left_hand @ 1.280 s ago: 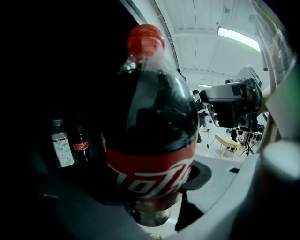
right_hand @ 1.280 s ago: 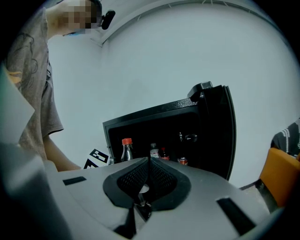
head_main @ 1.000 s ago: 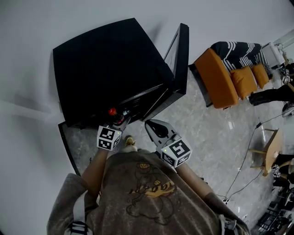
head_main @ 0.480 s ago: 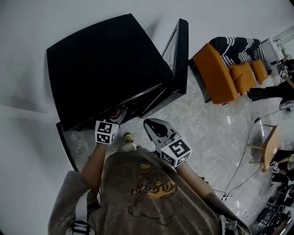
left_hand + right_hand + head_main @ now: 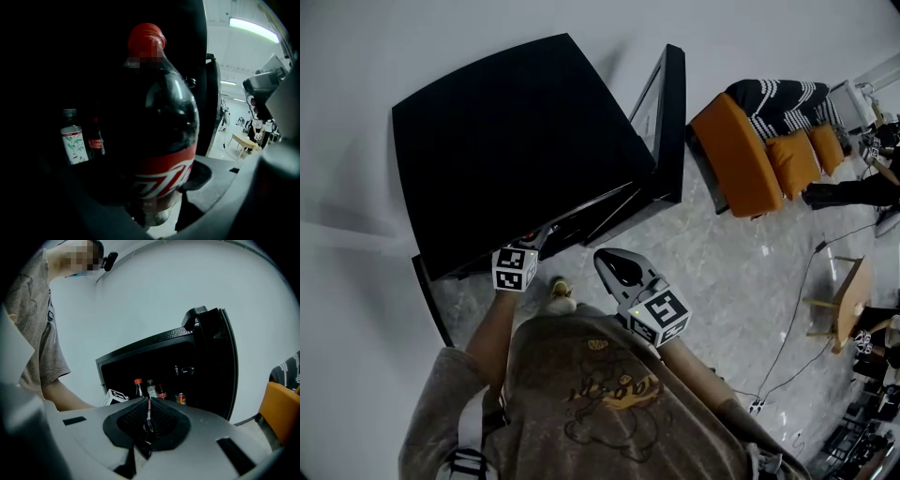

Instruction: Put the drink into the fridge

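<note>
The drink is a dark cola bottle [image 5: 159,122] with a red cap and a red label. My left gripper [image 5: 154,206] is shut on its lower body and holds it upright. In the head view the left gripper [image 5: 536,242] reaches under the top edge of the black fridge [image 5: 506,131], whose door [image 5: 670,122] stands open to the right. The right gripper view shows the bottle [image 5: 138,389] at the fridge's dark opening [image 5: 154,357]. My right gripper [image 5: 614,261] hangs in front of the fridge, jaws shut and empty [image 5: 149,404].
Inside the fridge stand a small white-labelled bottle [image 5: 71,143], a small cola bottle [image 5: 96,140] and a can [image 5: 180,398]. An orange sofa [image 5: 745,155] sits right of the door. A small wooden table [image 5: 848,300] and cables lie on the marble floor at the right.
My left gripper has carried the cola bottle forward and a little down into the fridge opening, so its red cap is nearly hidden in the head view. The right gripper has stayed put.
</note>
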{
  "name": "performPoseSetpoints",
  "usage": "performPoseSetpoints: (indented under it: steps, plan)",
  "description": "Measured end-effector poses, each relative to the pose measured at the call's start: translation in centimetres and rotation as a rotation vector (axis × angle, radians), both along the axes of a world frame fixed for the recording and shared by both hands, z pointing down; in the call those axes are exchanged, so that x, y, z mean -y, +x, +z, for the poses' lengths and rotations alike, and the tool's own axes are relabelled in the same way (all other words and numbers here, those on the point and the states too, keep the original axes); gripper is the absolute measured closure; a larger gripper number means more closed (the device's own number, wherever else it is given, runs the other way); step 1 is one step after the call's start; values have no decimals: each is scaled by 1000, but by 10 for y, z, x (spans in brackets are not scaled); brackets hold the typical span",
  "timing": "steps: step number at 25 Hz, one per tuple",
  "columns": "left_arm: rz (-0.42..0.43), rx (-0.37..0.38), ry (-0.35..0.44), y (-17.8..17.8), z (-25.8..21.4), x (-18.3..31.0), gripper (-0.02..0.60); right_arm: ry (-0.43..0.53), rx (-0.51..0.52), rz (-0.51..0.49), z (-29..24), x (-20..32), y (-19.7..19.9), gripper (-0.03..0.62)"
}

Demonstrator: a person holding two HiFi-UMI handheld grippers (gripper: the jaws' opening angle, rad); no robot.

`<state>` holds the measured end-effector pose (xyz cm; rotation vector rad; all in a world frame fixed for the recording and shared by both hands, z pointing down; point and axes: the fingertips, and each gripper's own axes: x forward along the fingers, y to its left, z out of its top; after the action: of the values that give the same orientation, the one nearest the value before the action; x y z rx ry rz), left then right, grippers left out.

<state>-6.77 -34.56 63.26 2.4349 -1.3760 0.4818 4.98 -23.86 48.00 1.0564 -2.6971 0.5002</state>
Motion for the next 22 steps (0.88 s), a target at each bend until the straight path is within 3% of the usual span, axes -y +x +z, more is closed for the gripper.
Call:
performPoseSetpoints:
  steps: [22]
  plan:
    - [-43, 32, 26, -12, 17, 30, 268, -30, -23, -14, 7, 7, -6, 566]
